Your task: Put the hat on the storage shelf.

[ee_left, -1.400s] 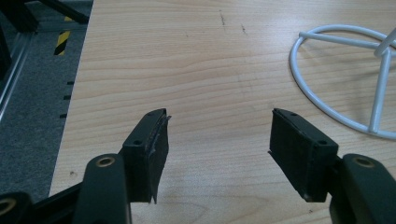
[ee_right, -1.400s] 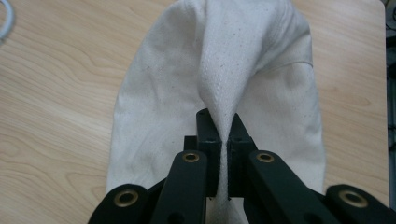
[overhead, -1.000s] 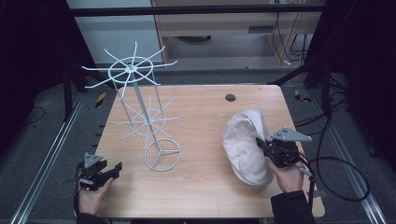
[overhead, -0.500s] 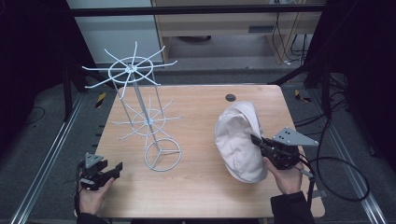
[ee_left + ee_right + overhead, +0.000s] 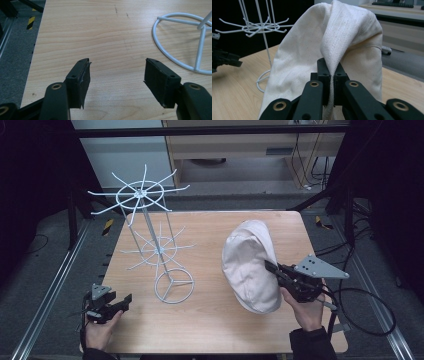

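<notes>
the cream cloth hat (image 5: 250,265) hangs off the table (image 5: 210,320) at the right side, gathered into a fold and lifted so its lower edge sits just above or barely on the wood; which of the two cannot be told from the high view. the right gripper (image 5: 272,270) is clamped on a pinched ridge of the fabric, and in the right gripper view the hat (image 5: 327,45) rises out of the closed jaws with only a thin seam of cloth between the pads. the hold is on a narrow fold, so the likely fault is slip: if the cloth creeps out of the pads during the carry, the hat drops back to the table. the white wire rack (image 5: 150,240) stands left of the hat, well apart, with two tiers of radial hooks (image 5: 137,195). judged from this layout, the work in hand is hanging the hat on a hook. the limp fabric may snag on a lower hook or push the light rack over at its ring base (image 5: 173,286). the left gripper (image 5: 125,300) rests at the near left corner, jaws apart with nothing between them, beside the ring base (image 5: 180,42), and is not bracing the rack.
</notes>
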